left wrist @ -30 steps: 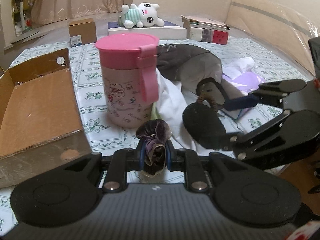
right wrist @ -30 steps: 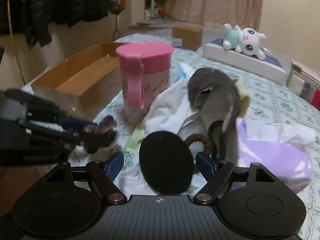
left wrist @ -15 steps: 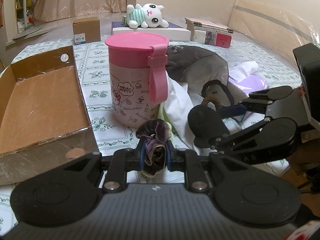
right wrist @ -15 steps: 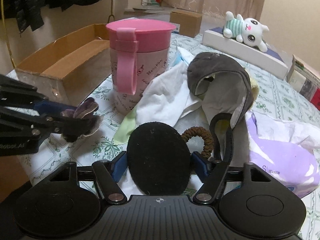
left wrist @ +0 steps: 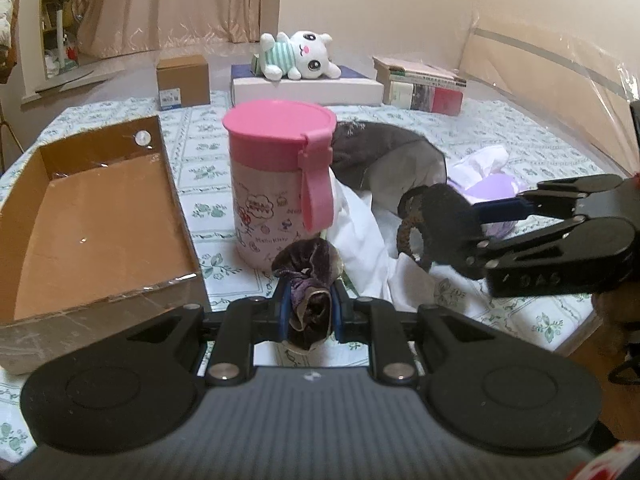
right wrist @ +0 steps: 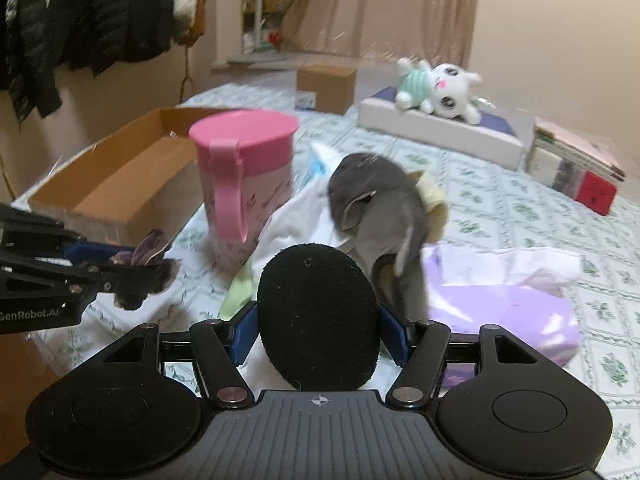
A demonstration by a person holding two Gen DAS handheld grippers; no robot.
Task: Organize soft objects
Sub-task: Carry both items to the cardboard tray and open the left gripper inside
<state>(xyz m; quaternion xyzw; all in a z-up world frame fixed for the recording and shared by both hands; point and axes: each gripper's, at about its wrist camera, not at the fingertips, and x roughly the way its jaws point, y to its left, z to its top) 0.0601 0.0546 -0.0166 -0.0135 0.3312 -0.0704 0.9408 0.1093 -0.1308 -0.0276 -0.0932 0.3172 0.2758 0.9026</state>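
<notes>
My left gripper (left wrist: pixel 308 312) is shut on a purple velvet scrunchie (left wrist: pixel 310 268), held above the table's front edge; it also shows in the right wrist view (right wrist: pixel 140 264). My right gripper (right wrist: pixel 318 332) is shut on a black round pad (right wrist: pixel 318 316), which hangs with a brown hair tie (left wrist: pixel 408 232) in the left wrist view (left wrist: pixel 448 224). Behind lies a heap of soft things: a grey cap (right wrist: pixel 372 200), white cloth (left wrist: pixel 360 236) and a purple tissue pack (right wrist: pixel 508 316). An open cardboard box (left wrist: pixel 92 216) sits at the left.
A pink-lidded cup (left wrist: pixel 278 184) stands between the box and the heap. Farther back are a white plush toy (left wrist: pixel 298 56) on a flat white box, a small cardboard box (left wrist: pixel 183 80) and stacked books (left wrist: pixel 420 88). Dark jackets (right wrist: pixel 80 20) hang at the left.
Both grippers have pulled back and risen with what they hold. The black pad and hair tie have come up off the white cloth. The right view is blurred by motion.
</notes>
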